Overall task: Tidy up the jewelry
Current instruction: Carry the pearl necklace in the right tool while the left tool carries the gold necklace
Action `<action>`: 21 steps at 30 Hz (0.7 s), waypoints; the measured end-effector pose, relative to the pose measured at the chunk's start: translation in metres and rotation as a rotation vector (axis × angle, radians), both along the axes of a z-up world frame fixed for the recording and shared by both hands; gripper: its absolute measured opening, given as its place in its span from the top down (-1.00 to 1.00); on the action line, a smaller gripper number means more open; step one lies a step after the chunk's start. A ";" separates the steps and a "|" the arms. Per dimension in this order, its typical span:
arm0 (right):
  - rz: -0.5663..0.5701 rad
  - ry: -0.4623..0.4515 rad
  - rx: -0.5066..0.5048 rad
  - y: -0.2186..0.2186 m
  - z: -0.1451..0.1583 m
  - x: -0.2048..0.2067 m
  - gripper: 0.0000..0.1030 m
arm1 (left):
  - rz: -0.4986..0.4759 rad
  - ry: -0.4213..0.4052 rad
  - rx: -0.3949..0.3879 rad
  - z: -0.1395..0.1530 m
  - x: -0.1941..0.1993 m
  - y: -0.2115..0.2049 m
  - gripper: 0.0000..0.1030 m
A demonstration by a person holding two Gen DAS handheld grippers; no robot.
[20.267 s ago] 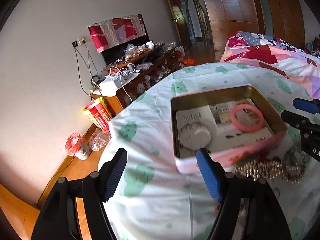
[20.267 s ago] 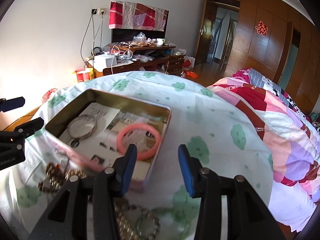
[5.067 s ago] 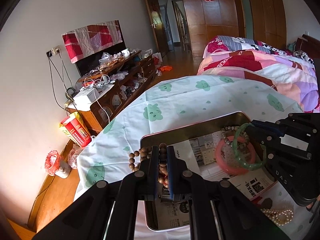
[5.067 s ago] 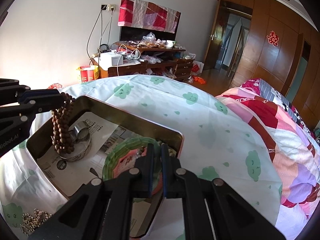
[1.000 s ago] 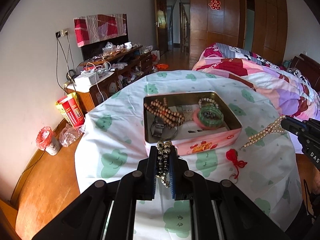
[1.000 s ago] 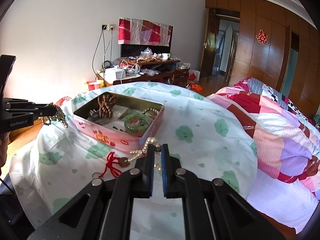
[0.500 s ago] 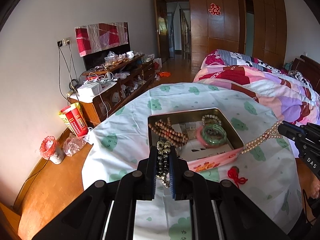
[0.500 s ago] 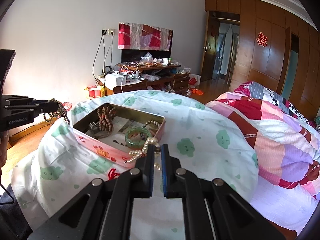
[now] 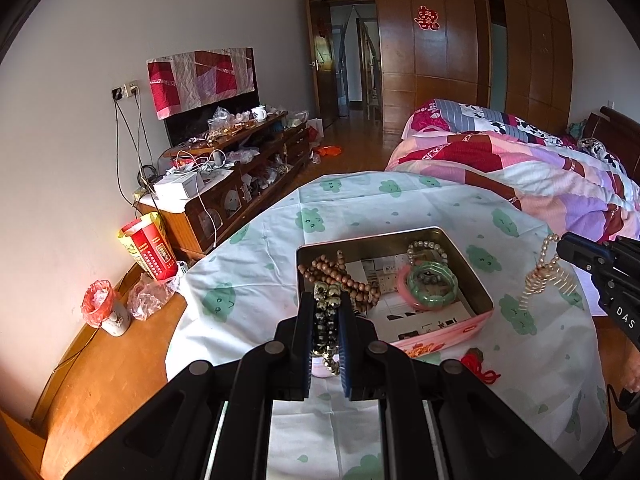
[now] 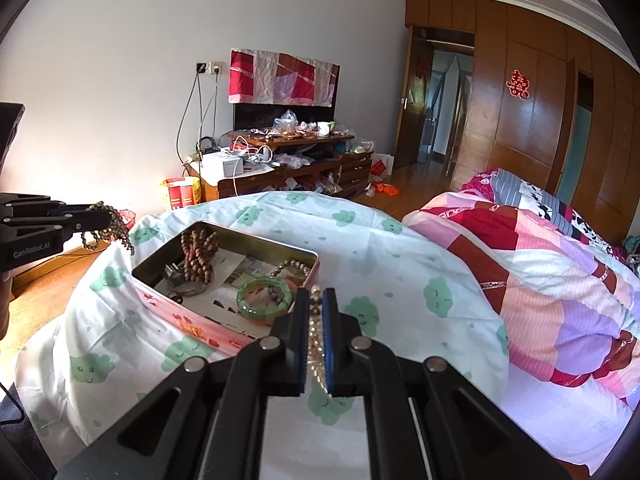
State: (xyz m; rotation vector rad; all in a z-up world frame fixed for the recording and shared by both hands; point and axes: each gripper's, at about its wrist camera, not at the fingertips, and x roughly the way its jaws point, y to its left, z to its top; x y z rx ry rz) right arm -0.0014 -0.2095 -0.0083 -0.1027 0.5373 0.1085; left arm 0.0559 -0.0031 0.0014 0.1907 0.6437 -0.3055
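pearl strand (image 9: pixel 546 276) lifted clear of the worktop since 1 s ago, now hung bunched from right tongs (image 10: pixel 316 312), dark bead bracelet (image 9: pixel 327 326) carried by left tongs (image 9: pixel 326 320) nearer the tin (image 9: pixel 472 276)

- The right gripper (image 10: pixel 315 312) fills the lower foreground, its two blue-padded fingers (image 10: pixel 329 320) closed on a pale pearl necklace (image 10: pixel 314 344) that hangs between them.
- Just beyond it, an open pink tin (image 10: pixel 192 326) sits on a surface covered by a white cloth with green cloud faces (image 10: pixel 360 256).
- Inside the tin lie a green bangle (image 10: pixel 262 298), a heap of brown wooden beads (image 10: pixel 198 256) and a small pearl bracelet (image 10: pixel 294 266).
- At the left edge, the left gripper (image 10: pixel 98 220) holds a dark beaded strand (image 10: pixel 116 226) in the air, apart from the tin.
- A bed with a patchwork quilt (image 10: pixel 560 280) lies to the right.
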 end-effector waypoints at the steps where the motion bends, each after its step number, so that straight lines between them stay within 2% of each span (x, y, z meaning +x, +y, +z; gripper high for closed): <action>1: 0.000 0.000 -0.001 0.000 0.000 0.000 0.86 | 0.001 -0.002 0.001 0.001 0.001 0.000 0.81; 11: 0.004 -0.003 -0.029 0.004 0.006 0.012 0.86 | 0.011 -0.034 -0.004 0.015 0.011 -0.001 0.81; 21: 0.049 -0.034 -0.069 0.026 0.024 0.029 0.86 | 0.027 -0.053 0.009 0.023 0.036 -0.005 0.81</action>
